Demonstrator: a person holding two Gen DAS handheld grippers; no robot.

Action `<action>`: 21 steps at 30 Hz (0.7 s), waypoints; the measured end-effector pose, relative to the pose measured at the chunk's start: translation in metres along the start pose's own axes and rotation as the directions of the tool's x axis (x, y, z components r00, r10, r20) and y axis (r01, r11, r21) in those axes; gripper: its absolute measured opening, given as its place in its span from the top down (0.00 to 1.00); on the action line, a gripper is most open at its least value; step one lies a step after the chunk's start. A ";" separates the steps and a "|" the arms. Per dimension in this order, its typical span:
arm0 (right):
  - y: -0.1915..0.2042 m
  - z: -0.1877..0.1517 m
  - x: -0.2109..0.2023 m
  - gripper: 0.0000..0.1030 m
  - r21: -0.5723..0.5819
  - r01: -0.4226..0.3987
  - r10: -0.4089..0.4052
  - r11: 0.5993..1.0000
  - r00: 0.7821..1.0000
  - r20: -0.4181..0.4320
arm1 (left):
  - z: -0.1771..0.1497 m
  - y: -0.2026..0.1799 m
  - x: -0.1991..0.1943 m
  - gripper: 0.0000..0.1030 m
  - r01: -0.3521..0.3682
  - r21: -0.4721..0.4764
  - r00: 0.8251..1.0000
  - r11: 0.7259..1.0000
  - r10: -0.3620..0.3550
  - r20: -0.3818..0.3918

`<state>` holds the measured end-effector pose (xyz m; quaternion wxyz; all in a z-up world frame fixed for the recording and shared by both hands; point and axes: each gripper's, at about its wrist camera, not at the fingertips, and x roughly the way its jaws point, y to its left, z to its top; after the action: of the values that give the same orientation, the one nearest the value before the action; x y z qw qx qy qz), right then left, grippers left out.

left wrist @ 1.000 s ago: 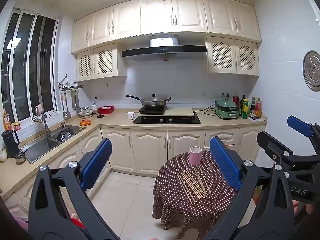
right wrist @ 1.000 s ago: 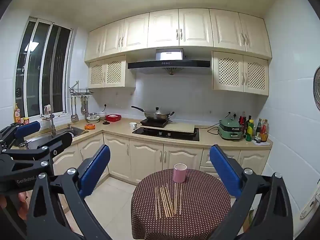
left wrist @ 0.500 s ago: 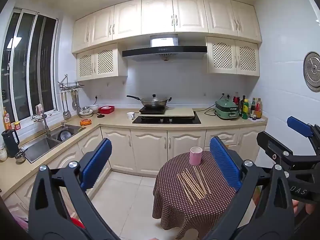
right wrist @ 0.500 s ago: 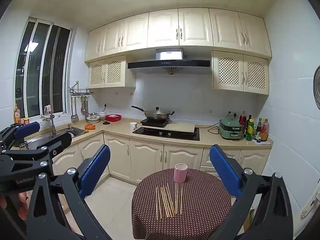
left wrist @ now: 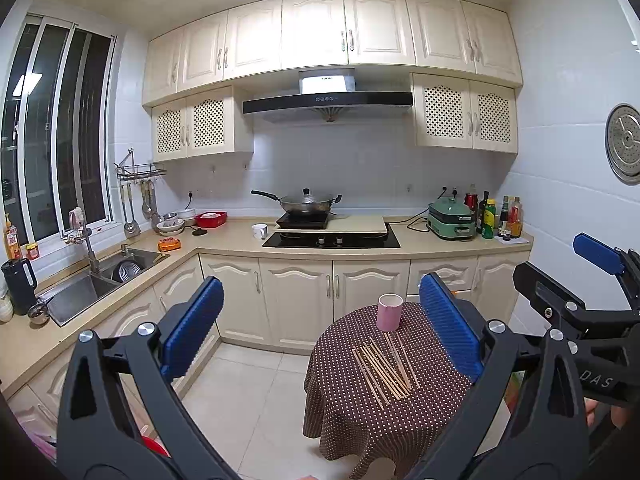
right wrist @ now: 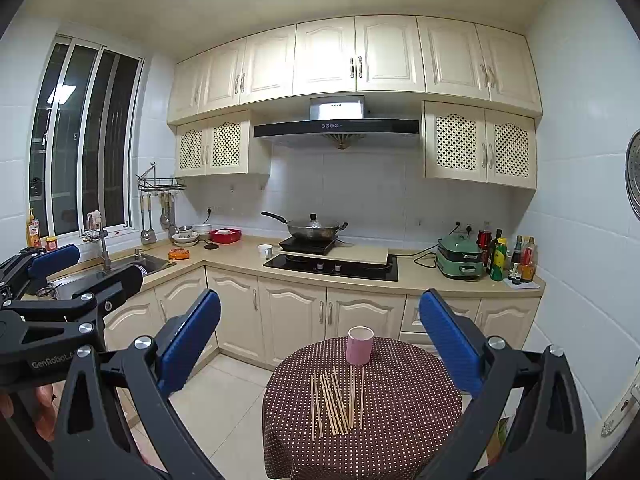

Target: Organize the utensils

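Several wooden chopsticks point(left wrist: 382, 372) lie loose on a small round table with a brown dotted cloth point(left wrist: 348, 412); they also show in the right wrist view point(right wrist: 336, 402). A pink cup point(left wrist: 389, 312) stands upright behind them, also in the right wrist view point(right wrist: 359, 345). My left gripper point(left wrist: 320, 328) is open and empty, well short of the table. My right gripper point(right wrist: 320, 340) is open and empty, also short of the table. Each gripper shows at the edge of the other's view.
An L-shaped kitchen counter point(left wrist: 240, 242) runs behind the table, with a sink point(left wrist: 80, 288) at left, a hob with a wok point(left wrist: 310, 202), a green cooker point(left wrist: 452, 218) and bottles point(left wrist: 490, 214) at right. Tiled floor point(left wrist: 248, 396) lies left of the table.
Both views have shifted very slightly. The chopsticks and cup have not moved, and both grippers stay open.
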<state>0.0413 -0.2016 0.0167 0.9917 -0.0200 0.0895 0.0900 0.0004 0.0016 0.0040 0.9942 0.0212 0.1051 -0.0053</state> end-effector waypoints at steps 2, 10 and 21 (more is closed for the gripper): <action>-0.001 0.000 -0.001 0.07 0.000 0.000 0.000 1.000 1.000 -0.001 | 0.001 0.000 0.001 0.06 0.001 -0.001 1.000 1.000 -0.001 -0.001; -0.001 0.000 -0.002 0.07 0.001 -0.002 0.002 1.000 1.000 -0.002 | 0.000 0.001 0.001 0.06 0.001 0.000 1.000 1.000 -0.001 0.000; -0.001 -0.001 0.001 0.07 0.004 -0.003 0.003 1.000 1.000 -0.007 | 0.000 0.000 0.001 0.06 -0.002 0.003 1.000 1.000 0.002 0.002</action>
<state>0.0426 -0.2022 0.0155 0.9913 -0.0182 0.0931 0.0910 0.0011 0.0012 0.0038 0.9943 0.0227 0.1039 -0.0044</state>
